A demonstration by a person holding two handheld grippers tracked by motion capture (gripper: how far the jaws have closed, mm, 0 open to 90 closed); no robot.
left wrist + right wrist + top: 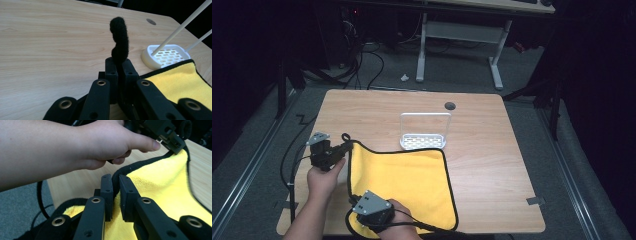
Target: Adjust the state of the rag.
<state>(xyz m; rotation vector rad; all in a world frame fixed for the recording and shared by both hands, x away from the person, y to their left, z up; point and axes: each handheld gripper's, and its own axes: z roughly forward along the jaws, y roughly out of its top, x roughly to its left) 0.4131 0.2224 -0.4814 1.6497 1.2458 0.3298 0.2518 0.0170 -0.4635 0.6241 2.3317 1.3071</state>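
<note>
A yellow cloth (pixel 407 180) with black trim lies spread on the wooden table (pixel 482 150), toward its near left. My left gripper (pixel 348 145) is shut on the cloth's far left corner; the black hanging loop (pixel 119 37) sticks up past its tips (pixel 119 62). My right gripper (pixel 115 183) is shut on the black edge of the cloth (pixel 160 185) at the near left corner. In the high view it sits at the table's front edge (pixel 362 220). The left hand (pixel 100 142) and its gripper show beyond it.
A white rack (pixel 424 131) with a slotted base and a tall wire frame stands just beyond the cloth's far edge; it also appears in the left gripper view (pixel 166 56). A round grommet hole (pixel 450 105) sits near the table's far edge. A desk frame (pixel 462 45) stands behind.
</note>
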